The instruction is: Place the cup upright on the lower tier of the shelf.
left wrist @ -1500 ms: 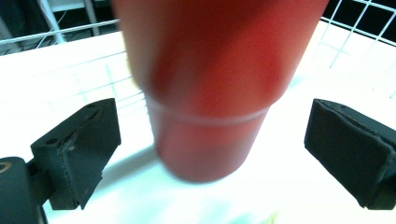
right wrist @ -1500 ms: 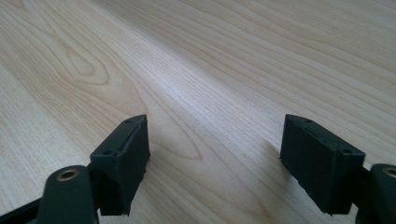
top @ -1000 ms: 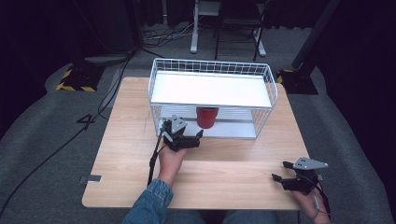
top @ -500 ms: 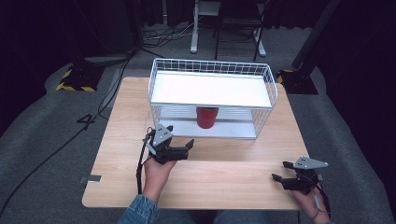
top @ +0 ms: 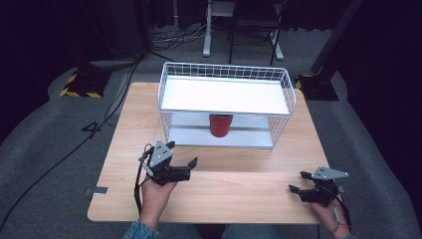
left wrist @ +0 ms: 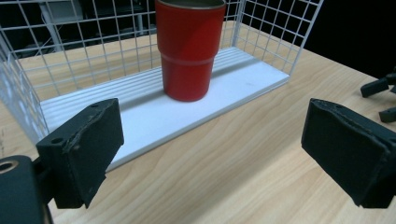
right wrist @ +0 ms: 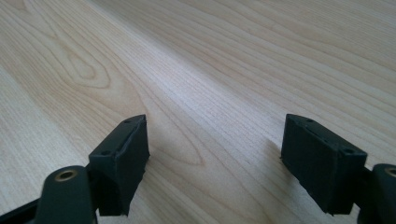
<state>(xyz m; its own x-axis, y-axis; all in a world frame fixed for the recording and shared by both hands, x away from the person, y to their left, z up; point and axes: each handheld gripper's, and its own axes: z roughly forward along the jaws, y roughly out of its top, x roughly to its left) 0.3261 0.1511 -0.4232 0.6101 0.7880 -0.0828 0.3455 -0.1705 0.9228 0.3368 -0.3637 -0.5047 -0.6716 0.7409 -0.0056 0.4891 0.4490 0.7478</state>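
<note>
the red tumbler (left wrist: 189, 46) stands on the wire rack's (top: 225, 72) lower shelf; left gripper (top: 184, 167) and right gripper (top: 297, 183), jaws wide and empty, sit near the tabletop's (top: 239, 179) front edge, likely ready to reach.

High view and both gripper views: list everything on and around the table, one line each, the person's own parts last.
Table: one, light wood, centre.
Wire rack: one, white, two shelves, at the table's far side.
Cup: one, red, upright on the rack's lower shelf.
Cables: black, on the grey floor at left.
Hazard-striped base: one, yellow and black, floor far left.
Left gripper: one, black, jaws open, in front of the rack.
Right gripper: one, black, jaws open, near right corner.
Hands: two, holding the grippers.
</note>
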